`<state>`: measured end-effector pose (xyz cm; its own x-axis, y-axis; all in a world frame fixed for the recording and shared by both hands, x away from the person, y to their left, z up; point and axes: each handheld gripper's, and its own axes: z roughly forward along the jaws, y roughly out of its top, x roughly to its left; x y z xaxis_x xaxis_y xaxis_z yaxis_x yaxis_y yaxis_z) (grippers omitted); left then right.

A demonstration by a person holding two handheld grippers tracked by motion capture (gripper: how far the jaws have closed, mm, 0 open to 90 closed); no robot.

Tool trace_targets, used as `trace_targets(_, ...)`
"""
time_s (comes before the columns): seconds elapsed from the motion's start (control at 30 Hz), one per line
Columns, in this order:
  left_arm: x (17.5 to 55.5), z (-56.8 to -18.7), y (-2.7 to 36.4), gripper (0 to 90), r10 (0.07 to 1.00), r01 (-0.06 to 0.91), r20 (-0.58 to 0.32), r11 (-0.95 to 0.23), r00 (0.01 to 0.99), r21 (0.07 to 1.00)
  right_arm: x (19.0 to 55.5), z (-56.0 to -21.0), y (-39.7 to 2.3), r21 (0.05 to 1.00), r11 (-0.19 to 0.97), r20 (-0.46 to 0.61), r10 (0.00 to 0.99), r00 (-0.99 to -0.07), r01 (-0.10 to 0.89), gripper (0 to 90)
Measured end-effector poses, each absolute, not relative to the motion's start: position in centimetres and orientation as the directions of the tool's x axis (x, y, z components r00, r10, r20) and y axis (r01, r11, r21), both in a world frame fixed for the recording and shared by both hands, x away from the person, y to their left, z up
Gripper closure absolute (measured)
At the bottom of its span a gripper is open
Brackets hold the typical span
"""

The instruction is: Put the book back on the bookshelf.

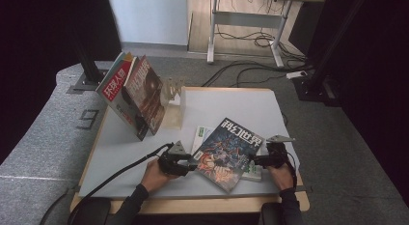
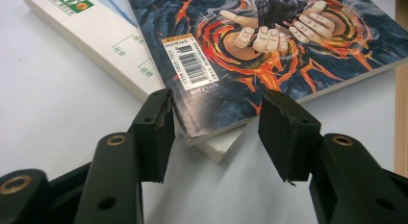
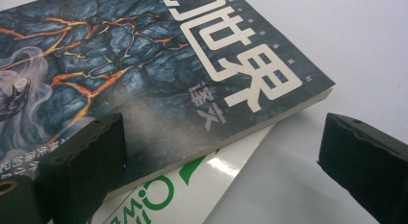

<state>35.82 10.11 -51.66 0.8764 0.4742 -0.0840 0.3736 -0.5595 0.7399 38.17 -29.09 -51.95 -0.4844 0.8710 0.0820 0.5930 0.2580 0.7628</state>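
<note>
High view: clear stand with two leaning magazines against it.

— What are you working on?
— The dark magazine, with a cracked-lava cover, orange flames and large pale lettering. It lies flat and closed, askew on the table, resting on a white book with green print.

— Where does it sit from your left gripper?
— Its barcode corner lies just ahead of your spread jaws, with the left pad at its edge.

— And from your right gripper?
— The title corner lies ahead. One jaw rests over the cover's edge; the other stands apart, off over the table.

— And the white book?
— It juts out beneath the magazine, flat, in front of both grippers.
</note>
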Motion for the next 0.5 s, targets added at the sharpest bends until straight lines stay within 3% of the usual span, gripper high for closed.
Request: trace_targets(0.5, 35.8, -51.5, 9.8, 43.0, 0.47, 0.371, -0.075, -0.578, 0.88, 0.727, 39.0, -52.0, -30.2, 0.761, 0.2, 0.144, 0.876, -0.46, 0.618, 0.0)
